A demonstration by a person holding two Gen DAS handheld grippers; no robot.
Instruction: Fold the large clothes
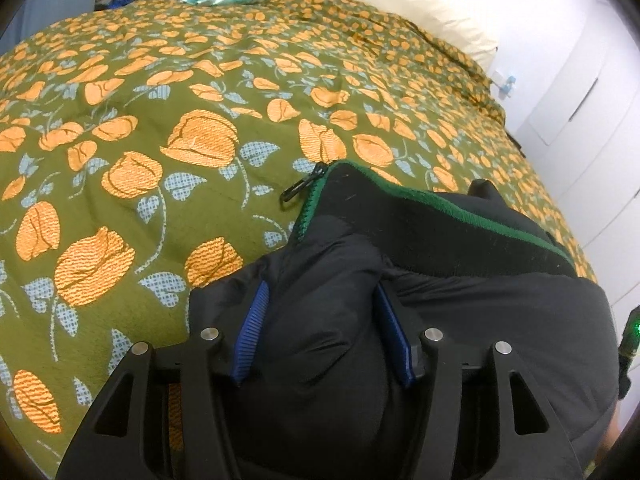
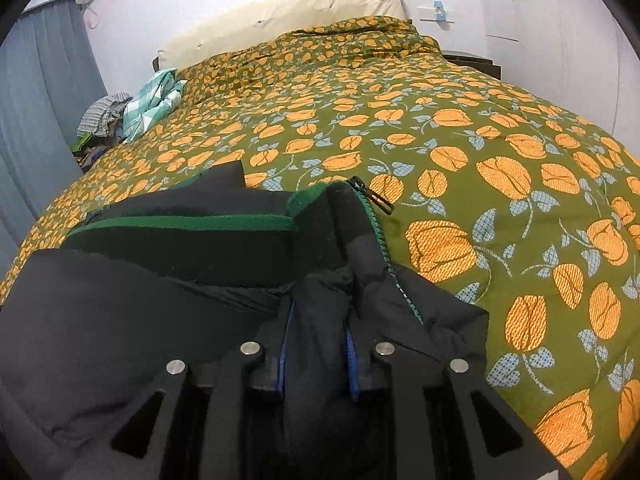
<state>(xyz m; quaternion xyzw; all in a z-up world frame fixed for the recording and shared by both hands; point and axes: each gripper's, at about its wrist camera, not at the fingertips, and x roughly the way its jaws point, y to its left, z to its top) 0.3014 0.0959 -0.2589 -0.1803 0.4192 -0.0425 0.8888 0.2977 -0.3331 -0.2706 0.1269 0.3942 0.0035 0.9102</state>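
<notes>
A black padded jacket [image 1: 460, 300] with a green collar lining and green zipper lies on the near part of the bed; it also shows in the right wrist view [image 2: 180, 248]. My left gripper [image 1: 322, 304] is shut on a thick fold of the jacket near the collar, blue pads on both sides of the fabric. My right gripper [image 2: 318, 332] is shut on another fold of the jacket just below the zipper. The zipper pull [image 1: 298, 188] hangs loose over the bedspread, and shows in the right wrist view too [image 2: 380, 202].
The bed is covered by a green bedspread with orange flowers [image 1: 160, 128], seen again in the right wrist view [image 2: 480, 140]. A teal checked cloth [image 2: 152, 104] and a pile of clothes [image 2: 102, 120] lie at the far left. A cream headboard [image 2: 280, 12] and white wall stand behind.
</notes>
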